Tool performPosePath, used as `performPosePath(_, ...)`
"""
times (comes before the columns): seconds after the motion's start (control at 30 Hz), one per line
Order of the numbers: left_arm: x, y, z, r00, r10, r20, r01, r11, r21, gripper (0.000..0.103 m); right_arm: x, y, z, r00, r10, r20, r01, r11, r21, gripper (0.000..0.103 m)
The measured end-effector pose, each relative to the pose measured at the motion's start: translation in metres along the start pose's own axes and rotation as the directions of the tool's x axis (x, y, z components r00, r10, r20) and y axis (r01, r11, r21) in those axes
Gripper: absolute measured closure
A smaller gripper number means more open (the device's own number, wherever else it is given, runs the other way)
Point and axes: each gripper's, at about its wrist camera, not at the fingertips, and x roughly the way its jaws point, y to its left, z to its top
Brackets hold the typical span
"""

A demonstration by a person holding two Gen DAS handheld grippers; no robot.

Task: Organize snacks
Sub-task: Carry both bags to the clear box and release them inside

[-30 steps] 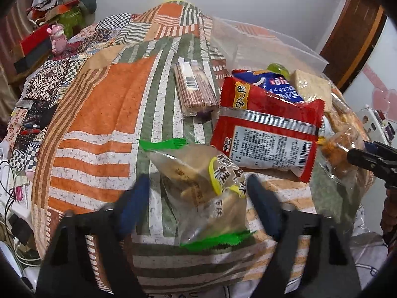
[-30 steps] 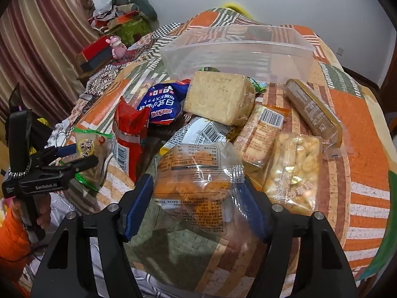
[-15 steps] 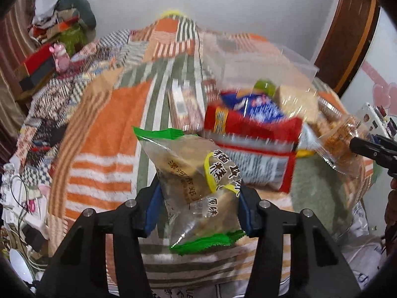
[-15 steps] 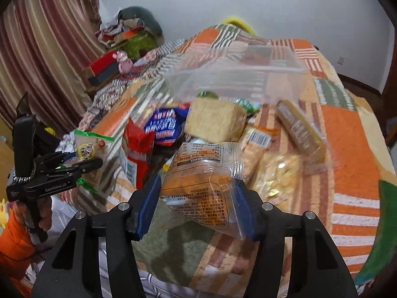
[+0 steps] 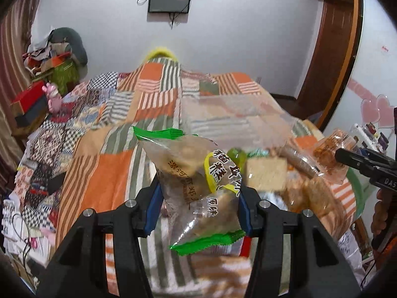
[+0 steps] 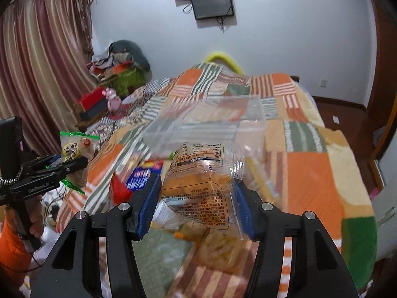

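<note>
My left gripper (image 5: pixel 198 206) is shut on a clear snack bag with green ends (image 5: pixel 196 186) and holds it raised above the bed. It also shows in the right wrist view (image 6: pixel 74 146). My right gripper (image 6: pixel 197 206) is shut on a clear bag of orange snacks (image 6: pixel 201 186), also lifted; that bag shows in the left wrist view (image 5: pixel 332 149). A clear plastic bin (image 6: pixel 206 126) stands on the patchwork blanket (image 6: pixel 310 173) beyond both bags. More snacks lie below: a blue pack (image 6: pixel 141 173), a red pack (image 6: pixel 119 191), a tan block (image 5: pixel 265 176).
A red box (image 6: pixel 91 99) and pink toy (image 6: pixel 113 99) sit at the bed's left side, with a clothes pile (image 6: pixel 121 59) behind. Curtains (image 6: pixel 42 74) hang at left. A wooden door (image 5: pixel 330 57) stands at right. A screen (image 6: pixel 211 2) hangs on the wall.
Both grippers closed on their bags and lifted them off the blanket. Both views tilted up, toward the bin and the far wall.
</note>
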Motion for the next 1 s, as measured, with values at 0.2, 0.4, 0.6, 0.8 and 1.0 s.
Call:
performPosePath(0.2, 0.014, -0.011, 0.03, 0.999, -0.004, 0.033, 0.003, 0.999, 0.034, 0.051, 0.0, -0.014, 0.017, 0.998, -0.029, 0.058, 0.029, 1.0, 0.001, 0.049)
performPosePath(0.4, 0.032, -0.015, 0.055, 0.999, -0.004, 0.05, 0.002, 0.999, 0.049, 0.051, 0.007, -0.029, 0.037, 0.994, -0.051, 0.101, 0.05, 0.999, 0.015, 0.049)
performPosePath(0.6, 0.06, -0.022, 0.073, 0.999, -0.024, 0.048, 0.021, 0.998, 0.06, 0.051, 0.022, -0.04, 0.051, 0.991, -0.058, 0.121, 0.055, 0.998, 0.024, 0.049)
performPosePath(0.8, 0.096, -0.024, 0.089, 0.999, -0.036, 0.025, 0.034, 0.997, 0.063, 0.051, 0.05, -0.043, 0.058, 0.993, -0.052, 0.104, 0.05, 0.998, 0.026, 0.049)
performPosePath(1.0, 0.131, -0.024, 0.1, 0.999, -0.032, -0.016, 0.033, 0.997, 0.064, 0.051, 0.08, -0.05, 0.072, 0.997, -0.05, 0.067, 0.05, 0.999, 0.005, 0.049)
